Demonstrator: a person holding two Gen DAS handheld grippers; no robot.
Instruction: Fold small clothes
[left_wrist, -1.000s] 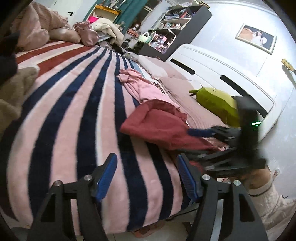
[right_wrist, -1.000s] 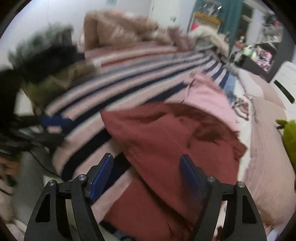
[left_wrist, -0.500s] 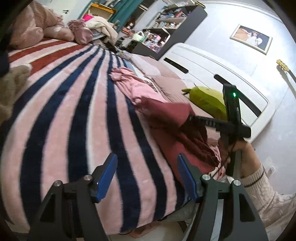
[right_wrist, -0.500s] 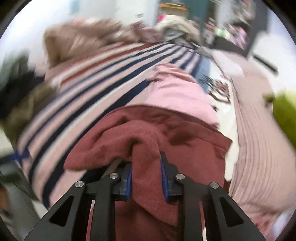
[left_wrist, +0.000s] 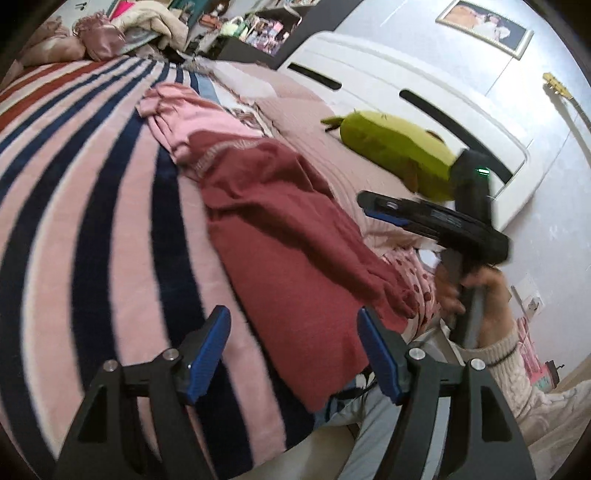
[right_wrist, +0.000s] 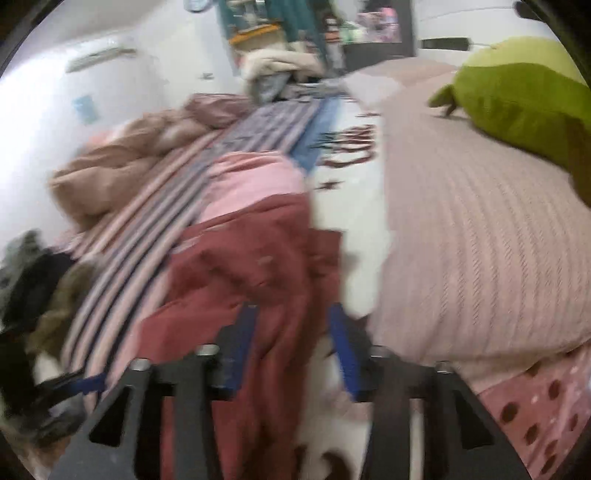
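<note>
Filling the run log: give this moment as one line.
left gripper: open, empty | right gripper: opening, red garment between jaws | garment: unfolded on bed

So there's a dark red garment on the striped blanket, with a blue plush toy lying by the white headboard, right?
Not quite: the plush toy is green, not blue, as the left wrist view shows. The dark red garment does lie on the striped blanket, and the toy lies by the white headboard.

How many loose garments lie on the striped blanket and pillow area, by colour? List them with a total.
Dark red garment: 1
Pink garment: 1
Total: 2
The heaps at the far end of the bed are too jumbled to count.
</note>
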